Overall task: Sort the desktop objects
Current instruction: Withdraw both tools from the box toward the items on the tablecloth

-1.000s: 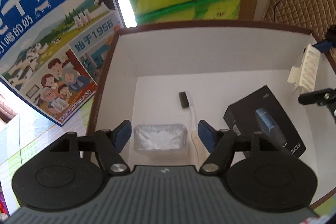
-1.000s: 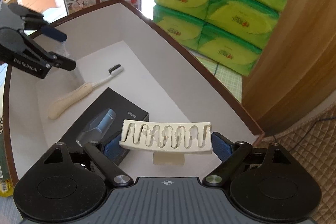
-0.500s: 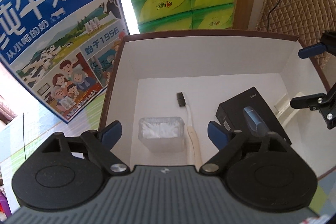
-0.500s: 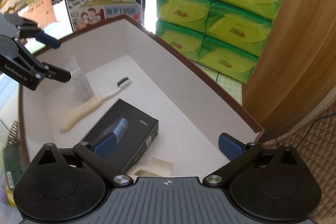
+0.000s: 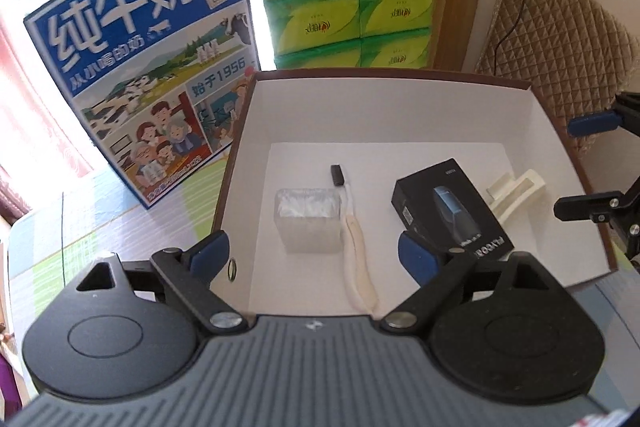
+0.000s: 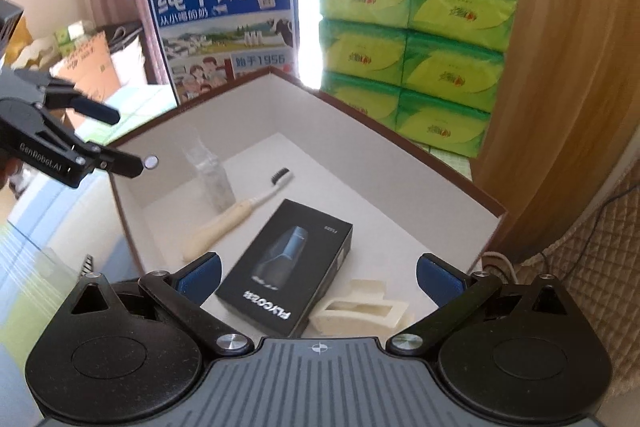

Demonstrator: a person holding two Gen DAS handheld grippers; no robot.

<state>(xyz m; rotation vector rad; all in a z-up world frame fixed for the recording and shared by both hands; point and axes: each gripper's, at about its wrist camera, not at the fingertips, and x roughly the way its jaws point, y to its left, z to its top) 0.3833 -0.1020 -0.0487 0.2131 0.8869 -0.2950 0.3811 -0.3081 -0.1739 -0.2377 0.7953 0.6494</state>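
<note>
Box: one white-lined brown cardboard box holding four items.
Items: one clear plastic tub, one cream toothbrush, one black shaver carton, one cream hair claw at 3 o'clock.
Grippers: left gripper and right gripper, both spread wide, empty.

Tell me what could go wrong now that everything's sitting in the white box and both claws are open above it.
1. The left claw hangs low over the box's near wall; drifting sideways could nudge the box.
2. The clear tub stands upright against the toothbrush; a bump to either might tip the tub.
3. The cream hair clip lies tight against the black razor box, so regrasping one could drag the other.
</note>
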